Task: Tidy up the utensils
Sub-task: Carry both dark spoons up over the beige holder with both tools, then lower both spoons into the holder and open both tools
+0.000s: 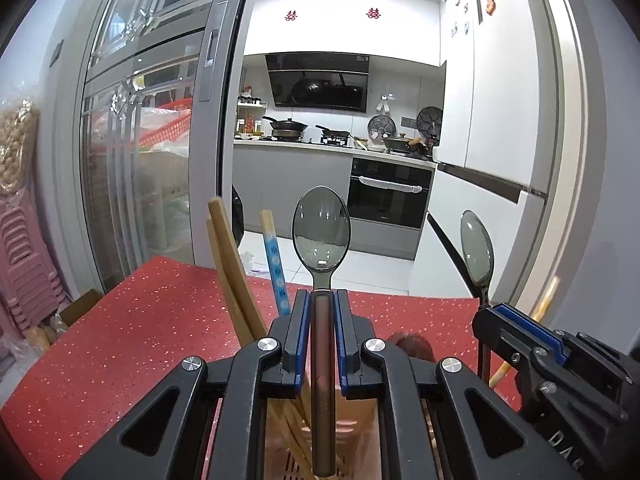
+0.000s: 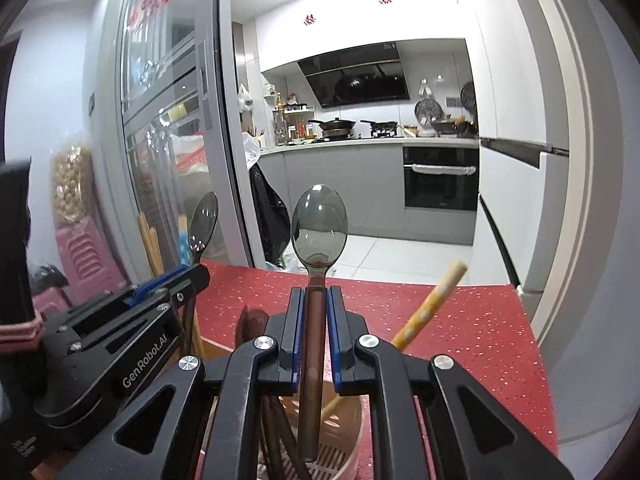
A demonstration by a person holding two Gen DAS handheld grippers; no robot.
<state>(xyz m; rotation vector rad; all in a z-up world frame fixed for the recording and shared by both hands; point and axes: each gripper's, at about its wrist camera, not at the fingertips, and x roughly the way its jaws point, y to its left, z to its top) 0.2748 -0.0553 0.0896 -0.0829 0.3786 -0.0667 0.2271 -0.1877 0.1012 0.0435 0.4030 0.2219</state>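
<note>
Spoons first: you hold one in each gripper, both smoky grey and see-through, bowls up. Your left gripper is clamped on the handle of the left spoon, blue pads tight against both sides, and the handle runs down between the fingers toward the holder below. Your right gripper grips the right spoon the same way, jaws narrow on the handle, its lower end hanging over the pale slotted holder.

Look at your left view: the right gripper sits off to the right with its spoon standing tall. In your right view the left gripper shows at the left, its spoon upright too. The two grippers are near each other, not touching.

Around the spoons, wooden chopsticks lean out of the holder, and a blue-patterned chopstick stands just beside them. On your right side a yellow-patterned chopstick tilts out to the right. A dark brown utensil pokes up at the holder's rim; you cannot tell what kind.

Everything sits on the red speckled table. Beyond it, the kitchen: oven, stove with pans, glass sliding door.
</note>
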